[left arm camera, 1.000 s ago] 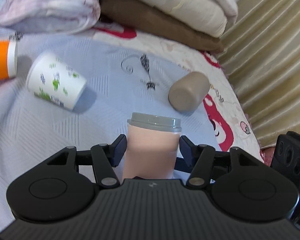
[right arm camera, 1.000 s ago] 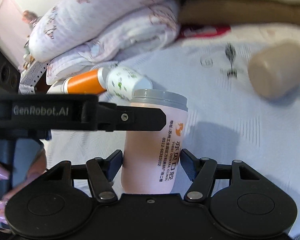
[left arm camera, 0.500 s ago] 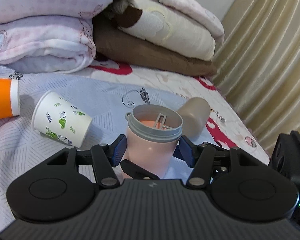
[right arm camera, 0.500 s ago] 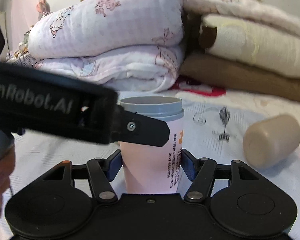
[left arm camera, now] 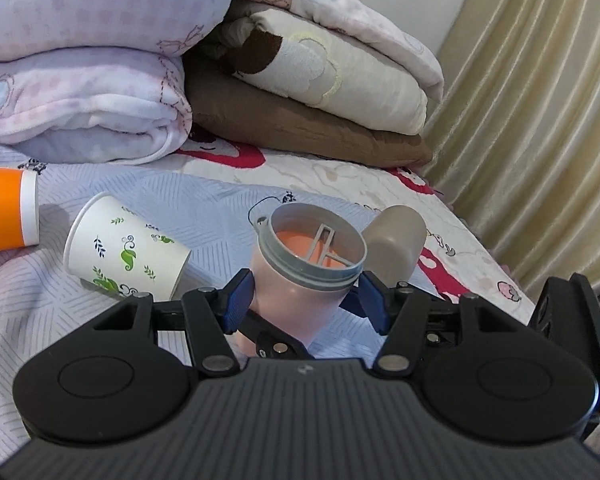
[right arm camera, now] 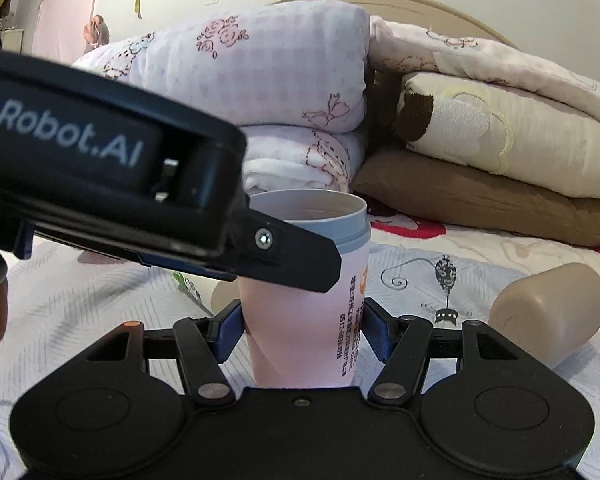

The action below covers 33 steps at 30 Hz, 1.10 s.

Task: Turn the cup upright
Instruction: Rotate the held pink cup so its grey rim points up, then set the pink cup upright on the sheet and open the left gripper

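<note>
A pink cup with a grey threaded rim (left arm camera: 300, 280) stands mouth-up between both grippers, tilted slightly; it also shows in the right wrist view (right arm camera: 304, 312). My left gripper (left arm camera: 306, 300) has its blue pads against the cup's sides. My right gripper (right arm camera: 300, 320) also has its pads on the cup's sides, lower down. The left gripper's body (right arm camera: 112, 184) crosses the right wrist view and hides the cup's left rim. The cup's base is hidden.
On the bed sheet (left arm camera: 204, 208) lie a white paper cup with green leaves (left arm camera: 124, 256), an orange cup (left arm camera: 4, 208) and a beige cup (left arm camera: 396, 244), all on their sides. Folded blankets (left arm camera: 100, 80) are stacked behind. A curtain (left arm camera: 540, 120) hangs at right.
Both grippers tilted up with the cup. The cup's mouth now faces up toward the left camera, and its inside shows. Both views rose toward the blankets.
</note>
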Tool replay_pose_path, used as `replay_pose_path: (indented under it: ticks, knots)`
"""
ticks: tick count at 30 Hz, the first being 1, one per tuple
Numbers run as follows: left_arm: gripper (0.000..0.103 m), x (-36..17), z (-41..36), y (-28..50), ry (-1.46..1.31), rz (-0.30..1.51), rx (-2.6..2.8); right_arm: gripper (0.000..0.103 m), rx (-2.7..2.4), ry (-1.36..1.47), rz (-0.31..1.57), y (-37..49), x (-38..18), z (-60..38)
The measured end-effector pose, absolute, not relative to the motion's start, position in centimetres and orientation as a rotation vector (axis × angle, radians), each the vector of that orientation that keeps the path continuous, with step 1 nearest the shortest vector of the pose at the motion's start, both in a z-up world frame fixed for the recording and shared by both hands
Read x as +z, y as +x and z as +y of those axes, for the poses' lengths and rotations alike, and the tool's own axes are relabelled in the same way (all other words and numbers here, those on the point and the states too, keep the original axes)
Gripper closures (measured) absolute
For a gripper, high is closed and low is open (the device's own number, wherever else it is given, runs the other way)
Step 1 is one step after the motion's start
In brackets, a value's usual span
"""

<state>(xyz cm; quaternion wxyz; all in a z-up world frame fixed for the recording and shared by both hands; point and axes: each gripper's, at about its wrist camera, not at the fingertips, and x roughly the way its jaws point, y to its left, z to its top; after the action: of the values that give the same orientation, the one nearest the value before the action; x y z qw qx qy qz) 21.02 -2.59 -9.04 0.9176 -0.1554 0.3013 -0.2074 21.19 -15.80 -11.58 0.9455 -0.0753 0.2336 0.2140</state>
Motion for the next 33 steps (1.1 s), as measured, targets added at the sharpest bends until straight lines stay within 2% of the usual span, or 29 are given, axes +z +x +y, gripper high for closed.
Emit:
replay_pose_path:
  ticks: [7, 9, 13, 14, 16, 18, 33]
  knots:
    - [0.047, -9.1, -2.7, 20.9, -0.345, 0.641, -0.442, 0.035, 0.431, -0.102, 0.51, 21.5, -11.5, -16.4]
    - [0.041, -9.0, -2.8, 20.8, -0.354, 0.647, -0.452, 0.034, 0.427, -0.084, 0.527, 21.6, -11.4, -16.5]
    - [0.04, -9.1, -2.4, 20.7, -0.356, 0.643, -0.443, 0.033, 0.421, -0.032, 0.559, 21.7, -10.8, -16.8]
    - [0.04, -9.1, -2.2, 20.7, -0.366, 0.647, -0.442, 0.032, 0.415, -0.038, 0.556, 21.6, -10.8, -16.7]
    - [0.039, -9.0, -1.8, 20.5, -0.387, 0.648, -0.44, 0.023, 0.404, -0.034, 0.552, 21.4, -10.6, -16.7]
    - [0.035, -8.8, -1.6, 20.4, -0.397, 0.645, -0.435, 0.021, 0.407, -0.016, 0.552, 21.3, -10.4, -16.9]
    - [0.034, -6.1, -1.8, 17.4, -0.342, 0.681, -0.333, 0.021, 0.367, -0.069, 0.681, 17.9, -7.9, -17.6]
